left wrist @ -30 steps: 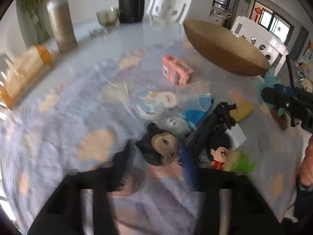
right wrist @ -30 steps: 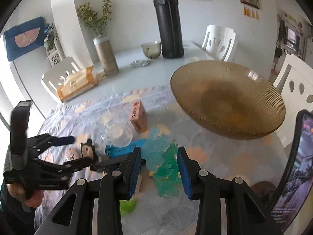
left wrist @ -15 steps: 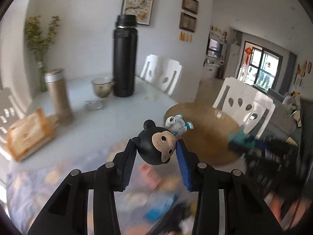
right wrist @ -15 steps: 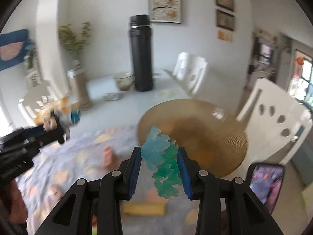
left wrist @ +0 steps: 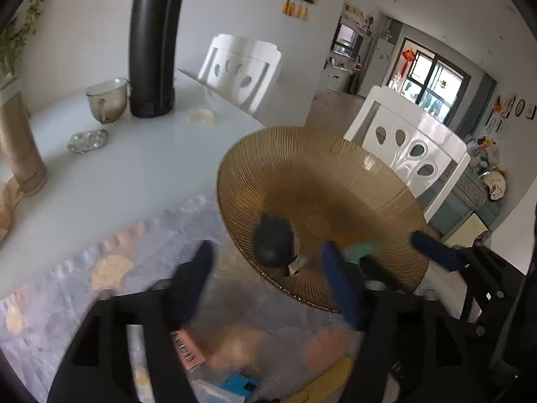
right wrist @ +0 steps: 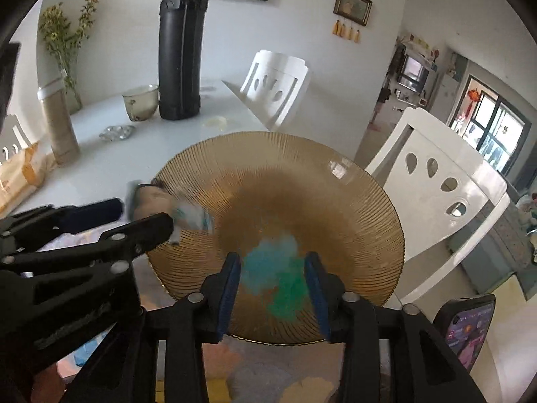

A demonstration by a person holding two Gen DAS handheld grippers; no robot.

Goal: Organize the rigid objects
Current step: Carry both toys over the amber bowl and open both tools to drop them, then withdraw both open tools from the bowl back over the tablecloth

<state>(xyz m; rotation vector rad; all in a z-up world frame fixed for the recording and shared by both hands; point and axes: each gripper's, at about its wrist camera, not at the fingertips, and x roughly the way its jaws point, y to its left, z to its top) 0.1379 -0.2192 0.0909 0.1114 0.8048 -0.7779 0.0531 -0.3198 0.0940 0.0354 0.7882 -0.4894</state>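
Note:
A large amber ribbed glass bowl [left wrist: 335, 181] stands on the table; it also shows in the right wrist view [right wrist: 335, 208]. My left gripper [left wrist: 268, 255] is open over the bowl's near rim, and the black-haired toy figure [left wrist: 273, 243] is loose between its fingers, blurred. In the right wrist view the same figure [right wrist: 157, 198] is at the bowl's left rim by the left gripper [right wrist: 144, 213]. My right gripper [right wrist: 273, 263] is open over the bowl, with the blurred teal and blue toy [right wrist: 275, 275] between its fingers, not pinched.
A tall black flask [right wrist: 181, 47], a glass cup [right wrist: 141, 102], a tan tumbler [right wrist: 58, 124] and a small glass dish [right wrist: 115, 132] stand at the back. White chairs [right wrist: 446, 181] are behind the bowl. A pink box [left wrist: 188, 349] and yellow block [left wrist: 322, 383] lie on the patterned cloth.
Both grippers have moved forward over the bowl and opened. The black-haired figure and the teal toy have come loose from the fingers and are blurred with motion.

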